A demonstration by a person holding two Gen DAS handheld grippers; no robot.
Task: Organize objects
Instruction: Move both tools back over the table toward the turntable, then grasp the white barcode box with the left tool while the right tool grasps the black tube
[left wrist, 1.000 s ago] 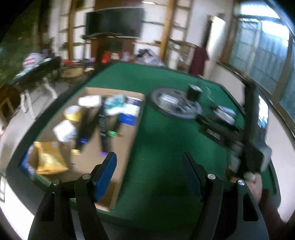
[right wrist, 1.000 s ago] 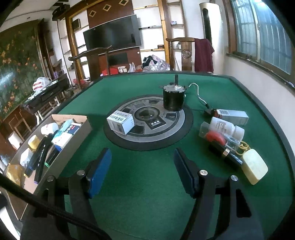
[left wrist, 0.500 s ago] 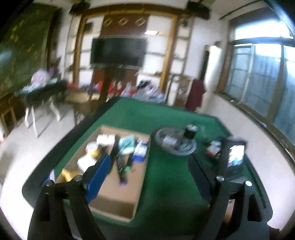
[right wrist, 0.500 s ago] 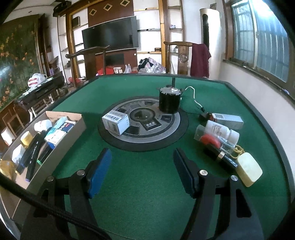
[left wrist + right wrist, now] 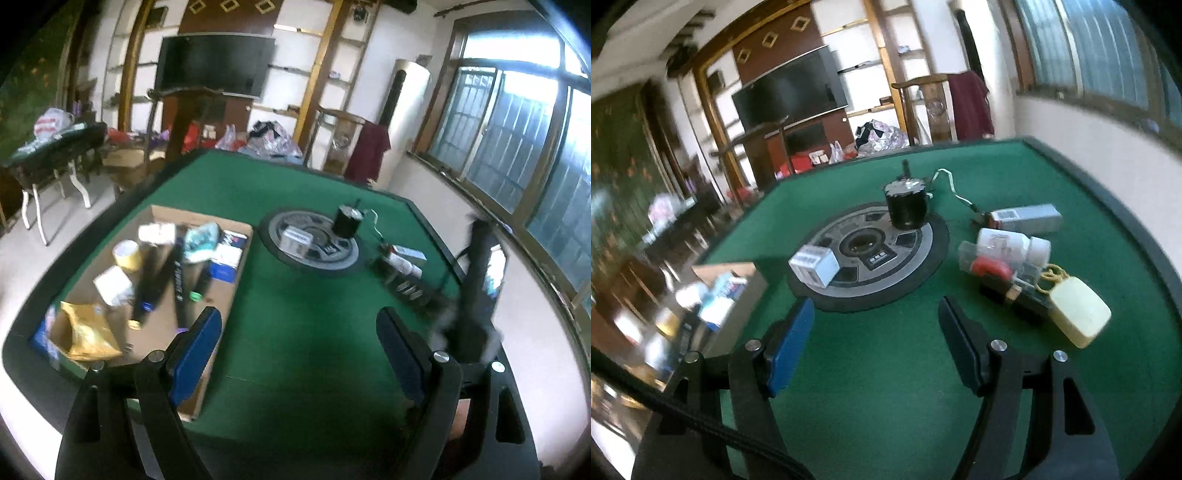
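Observation:
A shallow cardboard box (image 5: 236, 291) lies on the left of the green table and holds several items: a yellow bag (image 5: 86, 334), a tape roll (image 5: 127, 254), black sticks and small packs. My left gripper (image 5: 297, 336) hovers open over the near table edge, nothing between its blue pads. My right gripper (image 5: 875, 332) is open and empty too, over bare felt. Ahead of it a small white box (image 5: 812, 266) and a black motor (image 5: 907, 206) rest on the round centre plate (image 5: 923, 254). To its right lie a white bottle (image 5: 1012, 245), a red-capped item (image 5: 991, 267), a cream block (image 5: 1078, 317) and a grey box (image 5: 1027, 218).
In the left wrist view the right gripper's black body (image 5: 474, 295) stands blurred at the right table edge. A chair with a red cloth (image 5: 369, 151), a TV (image 5: 214, 70) and cluttered furniture stand beyond the table. Windows line the right wall.
The left gripper has risen and pulled back from over the box, and its jaws stand wider. The right gripper has rolled and shifted, so the pile at the right sits nearer to it.

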